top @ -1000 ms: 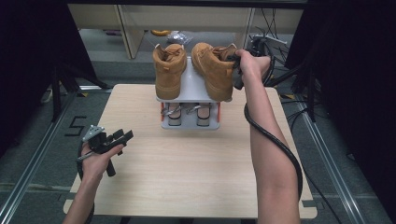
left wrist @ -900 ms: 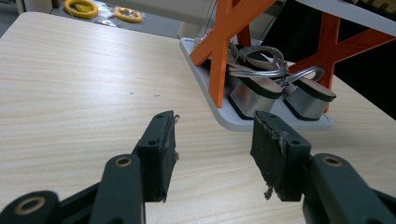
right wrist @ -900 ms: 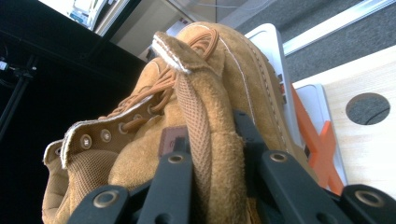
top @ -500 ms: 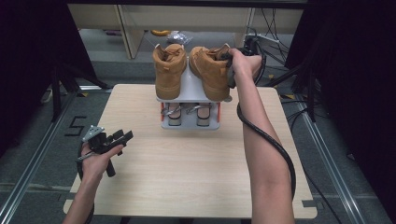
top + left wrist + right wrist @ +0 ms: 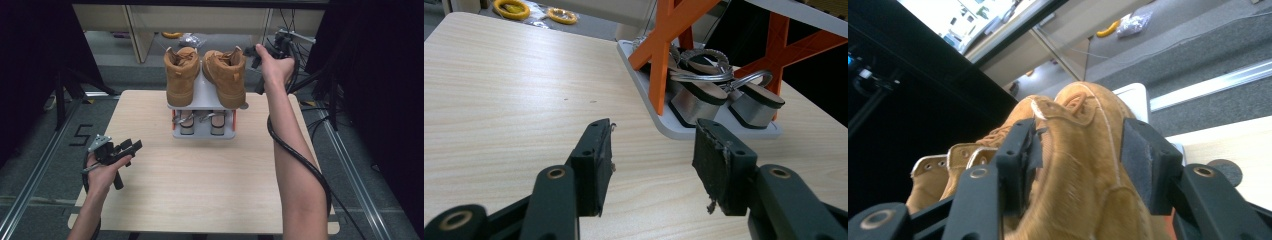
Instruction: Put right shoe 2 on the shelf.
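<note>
Left gripper (image 5: 651, 167): matte black plastic, two flat rectangular jaws on hinged arms; brass-ringed pivot holes; small screw holes in jaw faces.
Pads: dark rubber lining, right-hand pad (image 5: 710, 170) frayed at edges.
Top plate (image 5: 100, 142): grey, three-cornered, on left gripper.
Right gripper (image 5: 1078, 165): same black build, same brass-ringed pivots.
Cable (image 5: 295, 155): thick, black, looping along right forearm.
Forearms: bare, no sleeves visible.

Boots: two tan suede boots (image 5: 181, 80) (image 5: 226, 76), upright, side by side, toes toward the person.
Place: top tier of a grey rack (image 5: 204, 100) with orange legs, at the desk's far edge.
</note>
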The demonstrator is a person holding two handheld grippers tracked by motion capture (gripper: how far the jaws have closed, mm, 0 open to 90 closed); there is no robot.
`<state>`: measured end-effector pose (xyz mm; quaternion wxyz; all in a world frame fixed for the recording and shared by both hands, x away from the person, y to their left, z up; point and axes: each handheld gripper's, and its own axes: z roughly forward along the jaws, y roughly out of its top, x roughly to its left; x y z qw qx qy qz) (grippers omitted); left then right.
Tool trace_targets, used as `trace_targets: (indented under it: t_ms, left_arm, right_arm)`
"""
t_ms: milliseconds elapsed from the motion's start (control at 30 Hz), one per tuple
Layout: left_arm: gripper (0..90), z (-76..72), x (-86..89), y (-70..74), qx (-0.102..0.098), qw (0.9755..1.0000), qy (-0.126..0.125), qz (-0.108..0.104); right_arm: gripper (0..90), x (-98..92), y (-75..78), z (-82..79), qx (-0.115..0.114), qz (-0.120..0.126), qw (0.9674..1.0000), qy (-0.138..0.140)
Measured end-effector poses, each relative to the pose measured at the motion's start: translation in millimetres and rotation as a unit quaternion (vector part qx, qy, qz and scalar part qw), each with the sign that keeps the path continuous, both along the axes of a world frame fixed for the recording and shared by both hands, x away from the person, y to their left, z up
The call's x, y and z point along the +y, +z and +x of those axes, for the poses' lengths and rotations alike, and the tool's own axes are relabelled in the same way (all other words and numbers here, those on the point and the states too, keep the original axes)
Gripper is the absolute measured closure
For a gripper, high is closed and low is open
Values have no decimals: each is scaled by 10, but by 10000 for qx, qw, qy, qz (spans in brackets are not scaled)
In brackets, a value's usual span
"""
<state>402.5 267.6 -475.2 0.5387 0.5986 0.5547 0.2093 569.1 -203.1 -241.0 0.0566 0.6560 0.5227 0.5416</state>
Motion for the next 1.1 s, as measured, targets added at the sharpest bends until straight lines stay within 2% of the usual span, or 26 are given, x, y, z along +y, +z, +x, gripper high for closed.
trace_targets:
  t_ms: [100, 133, 167, 200, 233, 267, 300, 400, 500, 533, 567, 633, 667, 700, 800, 833, 867, 900, 933, 967, 1000, 1033, 1100]
  left_arm:
    - [490, -1, -5, -4, -8, 10000, 14, 17]
    - [490, -1, -10, -6, -7, 10000, 10, 13]
    - [490, -3, -15, -7, -3, 10000, 4, 24]
    - [490, -4, -22, -7, 1, 10000, -7, 31]
    - [491, -4, -30, -7, -6, 10000, -15, 28]
    - [491, -5, -34, -6, -3, 10000, -28, 33]
    - [490, -6, -35, -4, -2, 10000, -32, 38]
    - [490, -7, -32, -3, -13, 10000, -16, 25]
    - [490, -6, -27, -7, -1, 10000, -15, 35]
    - [490, -6, -27, -9, 2, 10000, -16, 31]
    - [490, -7, -28, -9, 4, 10000, -19, 37]
    - [491, -7, -30, -7, -3, 10000, -19, 37]
    - [491, -8, -30, -6, -6, 10000, -21, 37]
    - [491, -9, -31, -4, -10, 10000, -25, 33]
    - [491, -15, -25, 1, -20, 10000, -29, 41]
    - [491, -15, -24, 3, -21, 10000, -25, 36]
    - [491, -14, -23, 4, -20, 10000, -17, 35]
    - [491, -13, -22, 5, -21, 10000, -18, 31]
    - [491, -12, -23, 5, -23, 10000, -16, 23]
    - [491, -11, -23, 4, -23, 10000, -17, 24]
    - [491, -11, -23, 3, -23, 10000, -15, 22]
    - [491, -11, -24, 3, -17, 10000, -12, 25]
    - [491, -11, -26, 4, -16, 10000, -19, 31]
  right_arm:
    - [568, -152, -10, -106, -36, 103, 9999, -53]
    - [605, -188, -29, -124, -57, 23, 10000, -27]
    - [641, -221, -53, -149, 28, -3, 10000, -8]
    - [741, -275, -134, -182, 190, -117, 9997, 86]
    - [781, -298, -186, -194, 250, -213, 9993, 165]
    - [781, -298, -186, -194, 250, -213, 9993, 165]
    - [819, -295, -236, -207, 374, -224, 9989, 157]
    - [890, -305, -421, -232, 580, -470, 9963, 434]
    - [900, -259, -601, -270, 808, -449, 9937, 635]
    - [900, -259, -601, -270, 808, -449, 9937, 635]
    - [900, -238, -621, -285, 911, -427, 9924, 702]
    - [900, -199, -672, -301, 910, -560, 9911, 789]
    - [900, -186, -698, -306, 892, -779, 9891, 869]
    - [900, -159, -701, -314, 979, -763, 9888, 828]
    - [900, -103, -744, -316, 930, -815, 9885, 870]
    - [900, -80, -760, -317, 924, -738, 9886, 929]
    - [900, -67, -769, -320, 934, -775, 9879, 970]
    - [900, -29, -774, -324, 1023, -702, 9875, 967]
    - [900, -10, -770, -331, 1007, -754, 9876, 937]
    - [900, 16, -757, -338, 1088, -784, 9872, 866]
    - [900, 18, -763, -338, 990, -798, 9877, 910]
    - [900, 30, -760, -334, 1040, -898, 9869, 844]
    - [900, 59, -772, -330, 1055, -729, 9877, 896]
